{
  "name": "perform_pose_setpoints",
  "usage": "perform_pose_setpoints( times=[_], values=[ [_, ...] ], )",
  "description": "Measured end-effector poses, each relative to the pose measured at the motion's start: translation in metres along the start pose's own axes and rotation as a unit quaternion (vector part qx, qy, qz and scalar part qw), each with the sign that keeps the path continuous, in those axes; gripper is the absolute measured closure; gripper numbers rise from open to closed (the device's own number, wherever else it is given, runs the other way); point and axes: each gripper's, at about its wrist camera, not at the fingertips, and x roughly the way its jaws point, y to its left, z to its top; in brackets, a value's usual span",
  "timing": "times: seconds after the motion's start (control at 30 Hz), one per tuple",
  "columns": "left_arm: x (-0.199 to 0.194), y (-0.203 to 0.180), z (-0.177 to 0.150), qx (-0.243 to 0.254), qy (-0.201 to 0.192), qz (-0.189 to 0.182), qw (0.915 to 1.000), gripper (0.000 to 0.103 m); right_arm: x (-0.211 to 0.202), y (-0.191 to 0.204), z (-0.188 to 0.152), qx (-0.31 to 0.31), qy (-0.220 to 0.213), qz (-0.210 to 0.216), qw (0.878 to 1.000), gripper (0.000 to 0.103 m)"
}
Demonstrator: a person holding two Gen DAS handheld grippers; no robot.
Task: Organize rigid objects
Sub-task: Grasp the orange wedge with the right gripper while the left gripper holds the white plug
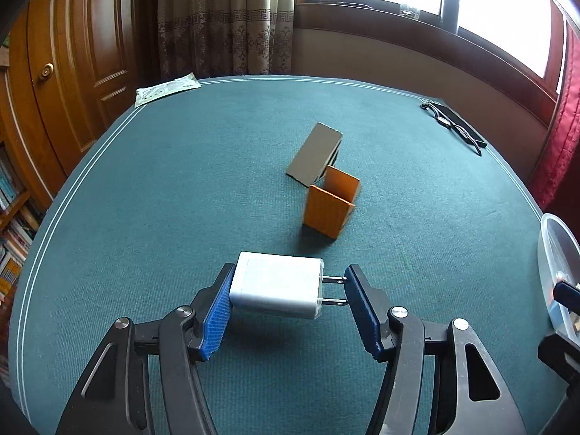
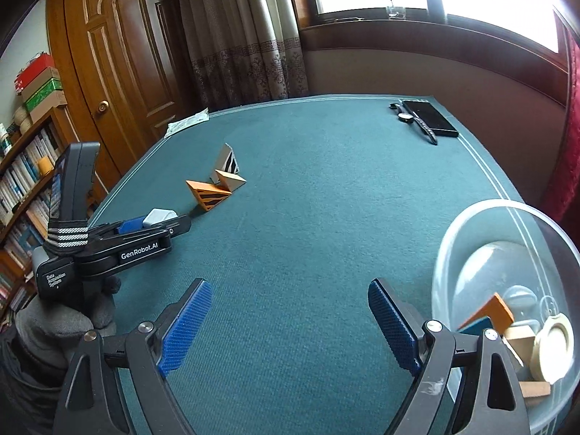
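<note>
Several pieces are already gathered in the clear plastic bowl point(image 2: 507, 311), which sits just to the right of the right claw point(image 2: 290, 330): an orange block point(image 2: 494, 310), a pale wooden block point(image 2: 520, 340), a cream-coloured ring point(image 2: 552, 348) and at least one more wooden piece are seen through its wall. That share of the sorting is judged done.

A white plug adapter point(image 1: 277, 286) is held in the left claw point(image 1: 286, 306), pinched lengthwise: the left pad point(image 1: 217, 320) is pressed against the adapter's flat end, and the two metal prongs are met by the right pad. A shadow is cast below it, so it is taken to be lifted clear of the green counter point(image 1: 145, 217). Its transfer to the bowl, far to the right of this claw, is not yet made.

Two items are left on the counter ahead of the left claw and slightly to its right: an orange wedge block point(image 1: 328, 212) and, just beyond it and touching or nearly so, a grey wedge block point(image 1: 313, 154).

The right claw is spread wide and holds nothing, hovering over bare cloth.

A phone point(image 2: 429, 117) and a watch point(image 2: 417, 123) lie at the far right corner, and a paper packet point(image 1: 165, 87) at the far left edge; whether they belong to the task cannot be told.
</note>
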Motion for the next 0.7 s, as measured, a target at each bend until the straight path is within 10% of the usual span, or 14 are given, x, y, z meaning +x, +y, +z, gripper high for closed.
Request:
perform_pose_setpoints(
  times=[0.7],
  values=[
    [-0.022, 0.061, -0.021, -0.038, -0.015, 0.030, 0.9987, 0.042, 0.124, 0.085, 0.061, 0.027, 0.079, 0.080, 0.993, 0.016]
  ],
)
